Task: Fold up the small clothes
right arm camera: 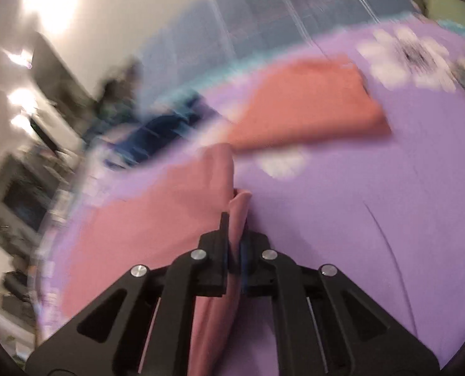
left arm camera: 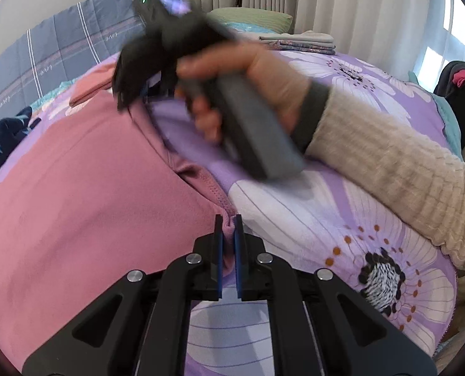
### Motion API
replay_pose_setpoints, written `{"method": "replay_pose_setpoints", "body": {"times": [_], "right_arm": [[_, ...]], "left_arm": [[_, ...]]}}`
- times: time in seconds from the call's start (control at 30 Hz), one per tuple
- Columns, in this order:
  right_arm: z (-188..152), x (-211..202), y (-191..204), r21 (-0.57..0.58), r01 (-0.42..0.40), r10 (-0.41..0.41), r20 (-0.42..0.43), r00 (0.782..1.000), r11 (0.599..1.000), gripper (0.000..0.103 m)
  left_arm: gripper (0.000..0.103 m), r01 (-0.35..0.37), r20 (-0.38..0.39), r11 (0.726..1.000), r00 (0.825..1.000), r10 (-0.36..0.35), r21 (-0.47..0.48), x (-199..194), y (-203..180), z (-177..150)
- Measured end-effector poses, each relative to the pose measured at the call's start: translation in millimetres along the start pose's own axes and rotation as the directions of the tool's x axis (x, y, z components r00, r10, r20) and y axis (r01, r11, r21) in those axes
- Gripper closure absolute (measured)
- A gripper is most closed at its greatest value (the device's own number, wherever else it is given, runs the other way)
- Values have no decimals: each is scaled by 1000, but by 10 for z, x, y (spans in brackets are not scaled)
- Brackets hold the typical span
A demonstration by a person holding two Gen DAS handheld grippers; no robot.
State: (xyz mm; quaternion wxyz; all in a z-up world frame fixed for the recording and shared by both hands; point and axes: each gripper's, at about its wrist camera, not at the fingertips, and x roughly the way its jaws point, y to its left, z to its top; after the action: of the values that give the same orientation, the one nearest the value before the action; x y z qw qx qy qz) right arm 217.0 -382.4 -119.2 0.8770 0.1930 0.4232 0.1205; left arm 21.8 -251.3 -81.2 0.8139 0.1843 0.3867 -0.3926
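Note:
A pink garment (left arm camera: pixel 85 194) lies spread on the purple flowered bedspread (left arm camera: pixel 310 219). My left gripper (left arm camera: pixel 229 222) is shut on its near hemmed corner. The right gripper (left arm camera: pixel 132 94), held in a hand, shows blurred in the left wrist view at the garment's far edge. In the right wrist view, the right gripper (right arm camera: pixel 234 219) is shut on a bunched fold of the pink garment (right arm camera: pixel 157 219), which rises between the fingers. That view is motion-blurred.
A folded salmon-coloured cloth (right arm camera: pixel 310 106) lies further back on the bed, also seen in the left wrist view (left arm camera: pixel 89 89). A navy star-print garment (left arm camera: pixel 3 147) lies at the left. A stack of folded clothes (left arm camera: pixel 298 44) sits at the back near the curtains. A grey quilt (left arm camera: pixel 60 50) lies behind.

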Motion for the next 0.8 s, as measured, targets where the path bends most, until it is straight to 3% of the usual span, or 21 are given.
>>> {"method": "replay_pose_setpoints", "body": {"times": [0.1, 0.17, 0.2, 0.37, 0.43, 0.47, 0.53, 0.63, 0.7, 0.73, 0.77, 0.8], "right_arm": [[26, -130, -23, 30, -47, 45, 41, 998, 998, 97], [-16, -278, -7, 17, 32, -34, 109, 993, 999, 73], [-34, -306, -16, 5, 63, -63, 127, 990, 998, 69], [-36, -381, -146, 32, 12, -15, 100, 995, 999, 72], [-66, -466, -138, 30, 32, -36, 113, 993, 999, 72], [-85, -571, -136, 42, 48, -52, 115, 992, 998, 78], [-122, -703, -22, 17, 45, -46, 104, 993, 999, 85], [-428, -1017, 377, -134, -21, 29, 60, 998, 991, 88], [-848, -1208, 670, -253, -122, 125, -3, 992, 960, 88], [-1009, -1238, 732, -275, -149, 147, -26, 989, 950, 87], [-1290, -1191, 805, -303, -129, 111, -76, 991, 944, 75], [-1431, -1124, 822, -321, -65, 36, -96, 995, 945, 70]], "left_arm": [[98, -4, 13, 1000, 1000, 3, 22, -34, -43, -6], [97, -1, 20, 999, 1000, 0, 37, -61, -84, -12], [97, 6, 20, 999, 1000, -7, 41, -63, -101, -18], [95, 13, 35, 999, 999, -15, 32, -139, -123, -37], [89, 27, 64, 1000, 998, -28, 13, -279, -102, -63], [80, 20, 86, 1000, 996, -20, 5, -408, -80, -101], [70, -22, 113, 1000, 993, 23, -8, -602, -12, -190], [70, -101, 120, 993, 987, 108, -68, -917, 240, -416], [69, -167, 112, 973, 976, 186, -158, -1157, 514, -634], [69, -195, 109, 959, 969, 221, -205, -1270, 647, -745], [68, -238, 98, 933, 957, 273, -269, -1423, 825, -906], [67, -284, 81, 897, 941, 328, -338, -1587, 1010, -1089]]}}
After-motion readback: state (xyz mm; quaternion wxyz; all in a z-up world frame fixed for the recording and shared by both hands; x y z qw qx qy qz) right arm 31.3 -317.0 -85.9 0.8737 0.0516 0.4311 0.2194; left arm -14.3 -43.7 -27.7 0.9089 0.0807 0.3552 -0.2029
